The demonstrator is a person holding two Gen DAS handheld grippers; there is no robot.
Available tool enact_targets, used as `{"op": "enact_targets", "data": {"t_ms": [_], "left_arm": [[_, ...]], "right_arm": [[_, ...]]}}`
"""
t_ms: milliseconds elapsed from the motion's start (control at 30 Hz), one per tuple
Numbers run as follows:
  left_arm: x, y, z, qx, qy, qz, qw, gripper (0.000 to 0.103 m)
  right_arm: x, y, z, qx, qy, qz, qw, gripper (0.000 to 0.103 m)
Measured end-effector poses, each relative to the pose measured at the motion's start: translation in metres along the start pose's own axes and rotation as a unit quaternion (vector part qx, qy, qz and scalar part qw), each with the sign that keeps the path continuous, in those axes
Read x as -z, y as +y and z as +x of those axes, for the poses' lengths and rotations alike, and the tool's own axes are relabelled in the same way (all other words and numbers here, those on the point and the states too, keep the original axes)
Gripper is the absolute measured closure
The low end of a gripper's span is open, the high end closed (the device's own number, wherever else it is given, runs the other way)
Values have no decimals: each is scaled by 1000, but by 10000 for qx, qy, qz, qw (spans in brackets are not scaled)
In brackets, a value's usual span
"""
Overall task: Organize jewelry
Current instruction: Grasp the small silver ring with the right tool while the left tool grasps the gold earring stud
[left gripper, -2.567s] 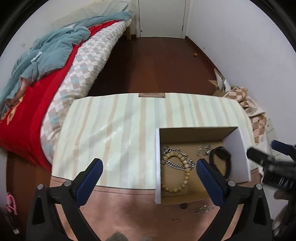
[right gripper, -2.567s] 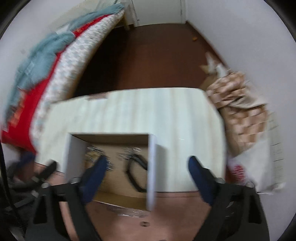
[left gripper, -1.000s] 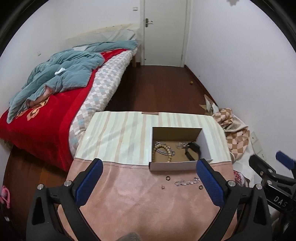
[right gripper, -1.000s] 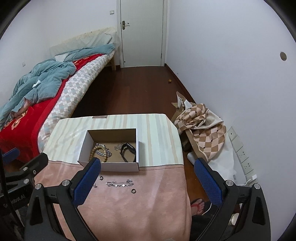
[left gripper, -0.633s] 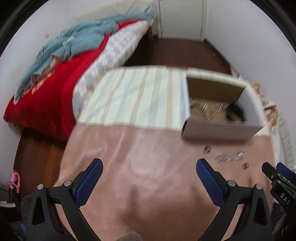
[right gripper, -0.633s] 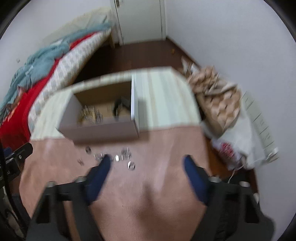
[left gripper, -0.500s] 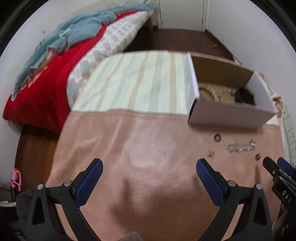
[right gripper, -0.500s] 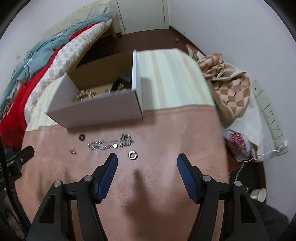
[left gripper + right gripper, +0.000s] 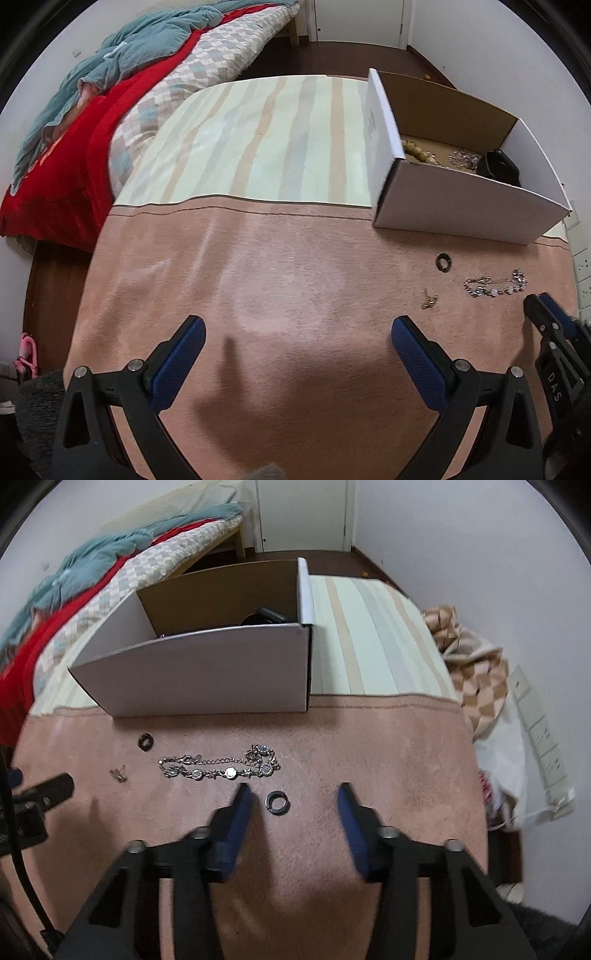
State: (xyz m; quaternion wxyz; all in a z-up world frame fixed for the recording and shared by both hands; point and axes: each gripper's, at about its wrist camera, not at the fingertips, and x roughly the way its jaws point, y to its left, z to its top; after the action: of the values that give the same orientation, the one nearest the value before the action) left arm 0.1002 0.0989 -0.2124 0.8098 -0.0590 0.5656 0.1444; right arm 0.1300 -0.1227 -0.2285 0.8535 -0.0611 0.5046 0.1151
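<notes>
- The left wrist view is taken from low over the pink cloth (image 9: pixel 280 280), facing the bed (image 9: pixel 122 96).
- The right wrist view is set close above the dark ring (image 9: pixel 277 803), facing the box (image 9: pixel 207 679).
- Box (image 9: pixel 461 210) and silver bracelet (image 9: pixel 495 287) are shared.

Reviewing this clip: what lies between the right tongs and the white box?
In the right wrist view: a dark ring by the right tongs, then the silver bracelet, then bare pink cloth before the white box.

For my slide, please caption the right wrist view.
Open right gripper nears a dark ring beside a silver bracelet.
</notes>
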Motion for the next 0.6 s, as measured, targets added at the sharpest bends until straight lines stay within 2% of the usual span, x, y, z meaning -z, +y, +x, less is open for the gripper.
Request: {"op": "enact_targets", "data": {"t_ms": [33,233,300,467,567,600], "left_arm": [[0,-2,1,81,29,-6,10000,1],[-3,-25,-2,498,-15,106,9987,4],[-4,-34,-2,531,-43,199,9984,17],[-2,-55,2,603,-15,388,9974,27],[0,-65,3,635,24,489,9968,47],[0,-65,4,633,37,512,9967,49]], "right_arm": [[0,1,0,6,6,-22,10000,90],[5,-13,-7,-5,1,278,9996,90],[6,-21,-10,30,-1,358,9994,90],[6,-34,-12,133,-6,499,9987,90],[7,-39,-12,161,5,555,9983,90],[7,-40,-12,174,-3,566,9982,90]]}}
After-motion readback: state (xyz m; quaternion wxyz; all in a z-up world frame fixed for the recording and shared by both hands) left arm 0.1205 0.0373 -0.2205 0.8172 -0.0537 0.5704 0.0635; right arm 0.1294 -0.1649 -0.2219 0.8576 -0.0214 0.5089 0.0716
